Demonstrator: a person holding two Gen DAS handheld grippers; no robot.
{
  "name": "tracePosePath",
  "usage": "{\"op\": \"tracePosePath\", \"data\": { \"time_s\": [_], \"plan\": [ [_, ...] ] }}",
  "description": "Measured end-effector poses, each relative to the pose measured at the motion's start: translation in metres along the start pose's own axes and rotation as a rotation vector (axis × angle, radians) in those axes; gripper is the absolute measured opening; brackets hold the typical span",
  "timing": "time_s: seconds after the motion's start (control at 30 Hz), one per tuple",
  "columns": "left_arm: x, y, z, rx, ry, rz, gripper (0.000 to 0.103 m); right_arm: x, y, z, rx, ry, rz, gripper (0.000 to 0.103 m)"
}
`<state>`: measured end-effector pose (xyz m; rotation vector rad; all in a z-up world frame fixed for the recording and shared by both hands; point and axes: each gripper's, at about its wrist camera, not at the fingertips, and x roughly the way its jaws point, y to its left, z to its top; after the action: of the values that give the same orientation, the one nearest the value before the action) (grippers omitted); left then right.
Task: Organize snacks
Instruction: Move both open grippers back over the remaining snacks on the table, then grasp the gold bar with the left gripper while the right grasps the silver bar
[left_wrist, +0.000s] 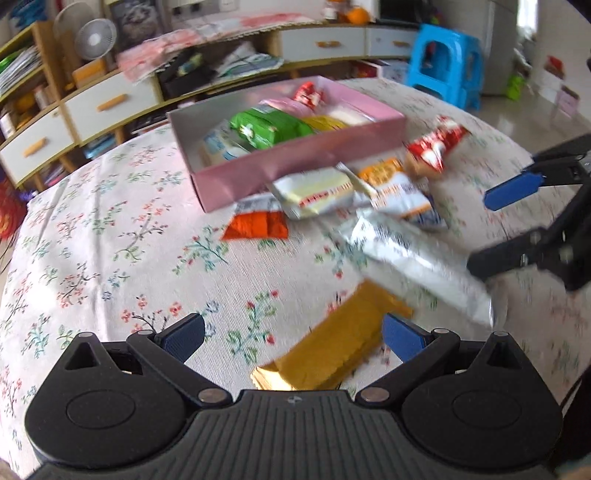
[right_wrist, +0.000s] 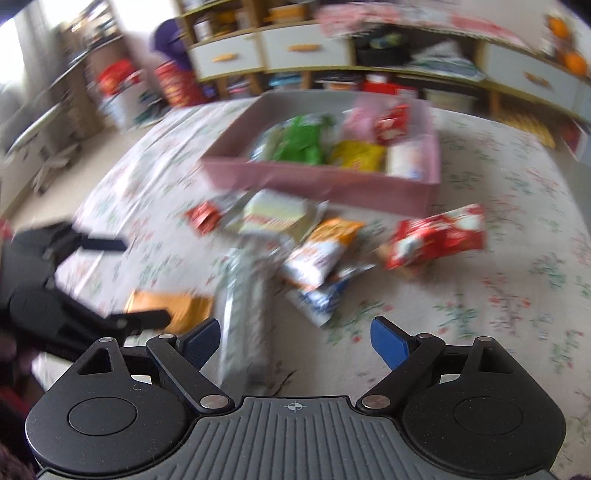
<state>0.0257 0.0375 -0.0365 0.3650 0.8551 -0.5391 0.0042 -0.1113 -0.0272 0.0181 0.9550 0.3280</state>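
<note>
A pink box (left_wrist: 295, 162) (right_wrist: 332, 184) on the floral tablecloth holds green (left_wrist: 269, 127), red and yellow packets. In front of it lie loose snacks: a white-yellow packet (left_wrist: 317, 192), an orange-white one (right_wrist: 325, 247), a red one (right_wrist: 439, 236) and an orange-red one (left_wrist: 258, 225). My left gripper (left_wrist: 295, 338) (right_wrist: 125, 280) is open and tilted down over a gold packet (left_wrist: 325, 358) (right_wrist: 170, 302), which lies flat between its fingers. My right gripper (right_wrist: 295, 343) (left_wrist: 491, 229) is open over a long silver packet (right_wrist: 243, 314) (left_wrist: 417, 258) that runs close to its left pad. Neither packet is pinched.
Low shelves with white drawers (left_wrist: 107, 103) run behind the table. A blue plastic stool (left_wrist: 443, 62) stands at the back right and a small fan (left_wrist: 94, 38) at the back left. Bare tablecloth (left_wrist: 110, 221) spreads to the left of the snacks.
</note>
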Motion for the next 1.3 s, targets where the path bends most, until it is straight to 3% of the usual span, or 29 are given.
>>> {"op": "tracePosePath", "data": {
  "time_s": [0.23,0.4,0.83,1.13,1.3],
  "plan": [
    [0.009,0.002,-0.01,0.059,-0.001,-0.076,0.102,0.017,0.034,-0.03,-0.188,0.007,0.049,0.091],
    [0.013,0.009,-0.009,0.02,0.013,-0.111,0.103,0.022,0.033,-0.036,-0.208,-0.022,0.057,0.097],
    [0.014,0.029,-0.006,-0.318,0.101,0.11,0.103,0.032,0.015,-0.03,-0.184,-0.088,0.001,0.103],
    [0.009,0.032,-0.007,-0.373,0.093,0.138,0.093,0.034,0.006,-0.026,-0.139,-0.093,-0.033,0.103],
    [0.005,0.025,-0.005,-0.342,0.074,0.116,0.071,0.034,0.013,-0.024,-0.154,-0.091,-0.01,0.101]
  ]
}}
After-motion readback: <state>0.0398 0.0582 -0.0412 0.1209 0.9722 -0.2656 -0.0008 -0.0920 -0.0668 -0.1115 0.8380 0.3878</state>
